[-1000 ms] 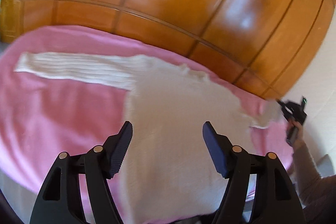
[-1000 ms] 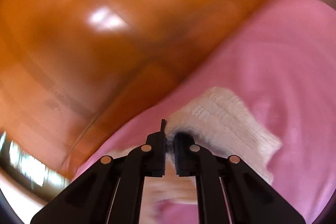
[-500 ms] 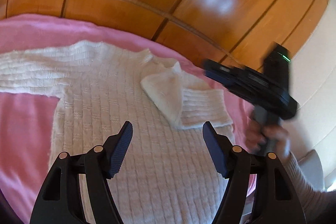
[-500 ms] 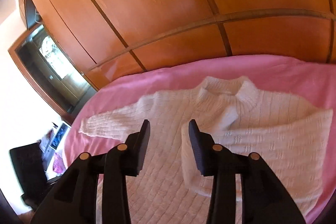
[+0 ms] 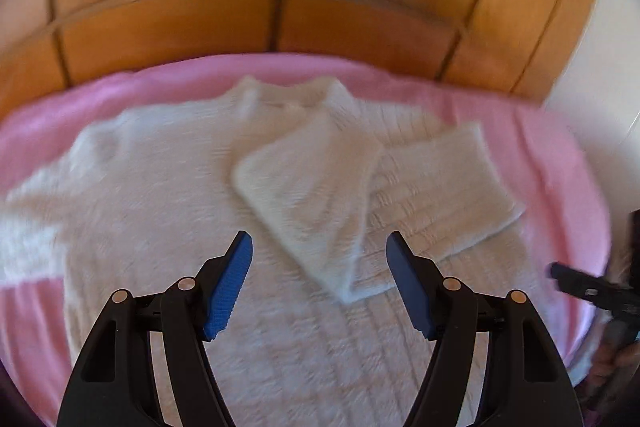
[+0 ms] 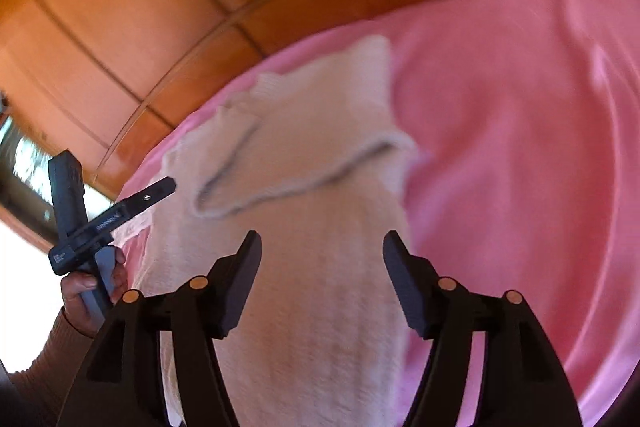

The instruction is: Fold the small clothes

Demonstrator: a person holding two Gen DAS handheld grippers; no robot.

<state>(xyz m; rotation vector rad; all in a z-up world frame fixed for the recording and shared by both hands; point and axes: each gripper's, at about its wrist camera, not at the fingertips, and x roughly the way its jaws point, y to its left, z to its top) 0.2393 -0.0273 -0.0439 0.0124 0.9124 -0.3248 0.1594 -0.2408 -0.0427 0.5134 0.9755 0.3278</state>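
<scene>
A white knit sweater (image 5: 168, 195) lies flat on the pink blanket (image 5: 560, 163), collar toward the wooden panels. Its right sleeve (image 5: 320, 187) is folded back across the chest, cuff end pointing toward me. My left gripper (image 5: 319, 239) hovers open above the sweater's lower body, its blue pads (image 5: 230, 283) holding nothing. In the right wrist view the folded sleeve (image 6: 304, 163) lies ahead of my right gripper (image 6: 322, 237). Its jaws are opening over the sweater's body (image 6: 316, 307) with nothing pinched between them. A hand (image 6: 86, 287) holds the left gripper at that view's left edge.
Glossy orange wooden panels (image 5: 280, 27) rise directly behind the bed. A pale wall (image 5: 600, 67) stands at the right. The blanket (image 6: 520, 147) spreads wide to the right of the sweater. A dark framed opening (image 6: 20, 163) shows at the far left.
The right gripper has let go of the sleeve cuff and its jaws have spread wide; the sleeve now lies folded across the chest. Both grippers have swung and sunk toward the sweater.
</scene>
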